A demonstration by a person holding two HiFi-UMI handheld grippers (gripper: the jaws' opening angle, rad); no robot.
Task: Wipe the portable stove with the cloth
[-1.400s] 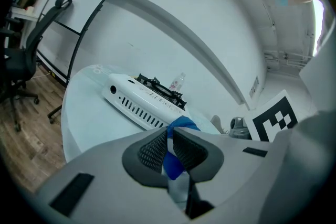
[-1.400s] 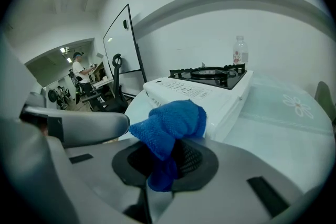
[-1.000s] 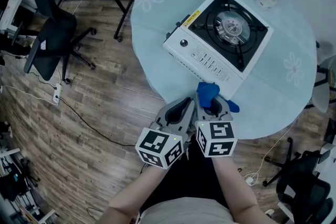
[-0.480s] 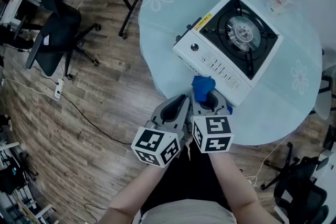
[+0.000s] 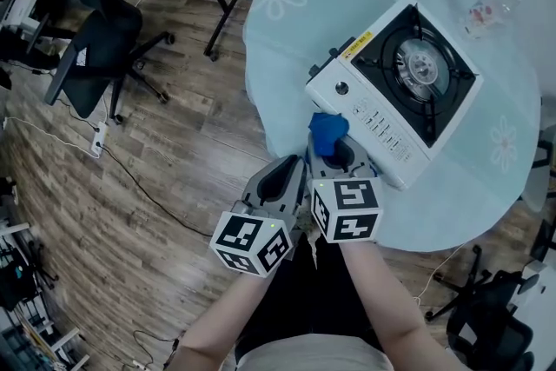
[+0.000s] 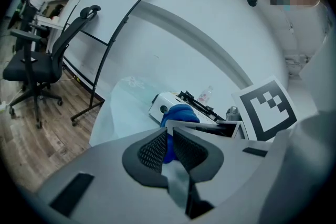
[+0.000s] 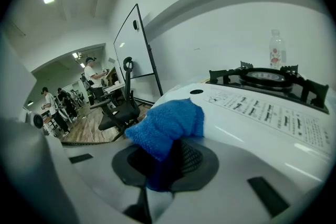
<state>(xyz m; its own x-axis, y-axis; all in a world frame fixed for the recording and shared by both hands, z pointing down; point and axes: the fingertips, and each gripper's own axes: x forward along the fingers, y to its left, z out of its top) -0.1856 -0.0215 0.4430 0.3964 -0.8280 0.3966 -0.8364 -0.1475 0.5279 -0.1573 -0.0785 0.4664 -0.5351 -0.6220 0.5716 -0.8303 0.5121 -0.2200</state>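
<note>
The right gripper (image 5: 337, 154) is clamping the blue cloth (image 5: 327, 129) right at the portable stove's (image 5: 372, 102) near side. Alongside, the left gripper's (image 5: 287, 177) jaws are sitting almost together, empty.

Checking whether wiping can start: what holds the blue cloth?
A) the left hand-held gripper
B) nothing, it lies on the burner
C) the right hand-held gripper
C: the right hand-held gripper has its jaws shut on the blue cloth, beside the portable stove.
</note>
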